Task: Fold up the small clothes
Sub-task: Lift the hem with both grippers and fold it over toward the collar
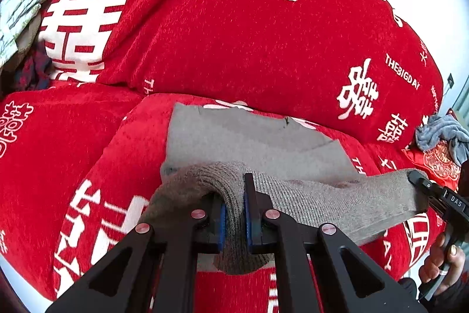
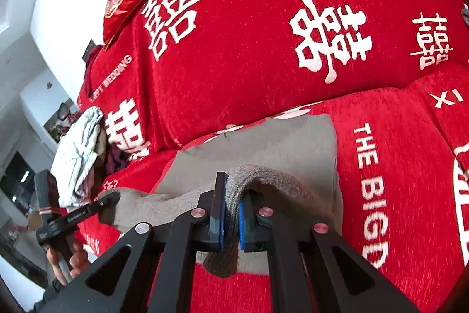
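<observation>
L gripper [image 1: 234,213] comes in low over the front of the red sofa seat, fingers pointing fwd toward the backrest; the R wrist view shows it from the side at far left [image 2: 110,200], w/ the person's left hand [image 2: 69,263] wrapped round its handle. R gripper [image 2: 231,213] is posed much the same, level w/ the L one, seen at the right edge of the L view [image 1: 416,176], right hand [image 1: 439,263] on its grip below.

L jaws nearly closed, pinching a bunched edge of the grey-brown knit garment [image 1: 307,204] between the blue pads [image 1: 222,222]. R jaws likewise almost closed on the opposite end of that edge, blue pads [image 2: 242,225] either side of the fabric. The lifted edge hangs stretched between the two grippers, slightly sagging mid-span.

Rest of the garment lies flat on the seat cushion [image 1: 88,154] beyond the grippers, smoother grey panel [image 1: 234,137] running up toward the crease at the backrest [image 1: 234,34]. Red cover shows bare on both sides of the garment. Off to the L end: a pale crumpled cloth pile [image 1: 20,13]. To the R end: a blue-grey cloth [image 1: 442,137] beside a red embroidered cushion [image 1: 439,163]. Both well apart from the garment
</observation>
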Tool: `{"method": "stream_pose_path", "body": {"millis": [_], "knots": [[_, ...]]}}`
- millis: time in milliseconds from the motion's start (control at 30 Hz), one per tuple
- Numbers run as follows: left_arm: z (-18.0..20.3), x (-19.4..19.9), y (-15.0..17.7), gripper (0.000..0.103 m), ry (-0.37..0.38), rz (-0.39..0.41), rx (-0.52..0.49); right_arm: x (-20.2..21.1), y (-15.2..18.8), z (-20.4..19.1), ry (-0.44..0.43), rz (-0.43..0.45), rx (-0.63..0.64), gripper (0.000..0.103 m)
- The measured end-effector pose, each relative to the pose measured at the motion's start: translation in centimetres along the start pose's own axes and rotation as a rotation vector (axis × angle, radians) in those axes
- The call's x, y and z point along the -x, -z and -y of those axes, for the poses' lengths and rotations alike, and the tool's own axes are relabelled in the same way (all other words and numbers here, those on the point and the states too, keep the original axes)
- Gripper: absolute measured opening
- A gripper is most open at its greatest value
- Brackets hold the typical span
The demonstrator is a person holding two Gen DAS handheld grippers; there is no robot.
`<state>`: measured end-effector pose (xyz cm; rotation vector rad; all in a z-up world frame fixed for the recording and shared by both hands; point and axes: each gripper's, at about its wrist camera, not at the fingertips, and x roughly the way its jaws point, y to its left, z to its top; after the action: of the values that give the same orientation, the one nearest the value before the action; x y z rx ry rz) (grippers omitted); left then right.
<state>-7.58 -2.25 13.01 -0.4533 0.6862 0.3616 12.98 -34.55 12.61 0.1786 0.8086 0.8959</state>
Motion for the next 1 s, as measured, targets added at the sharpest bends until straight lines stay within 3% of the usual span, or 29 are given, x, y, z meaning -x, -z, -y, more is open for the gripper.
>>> {"method": "stream_pose_path", "body": {"millis": [333,1000], "knots": [[0.6,-1.8,-3.5,0.011,-0.007,-0.007,0.006,-1.7,-3.1,-0.2,0.048,-0.005,-0.009,0.007],[2.0,-8.3,-9.2,0.011,-0.063,-0.100,-0.028,-7.4,-7.6,1.7,0.155,-0.060,-0.030,0.007]]}}
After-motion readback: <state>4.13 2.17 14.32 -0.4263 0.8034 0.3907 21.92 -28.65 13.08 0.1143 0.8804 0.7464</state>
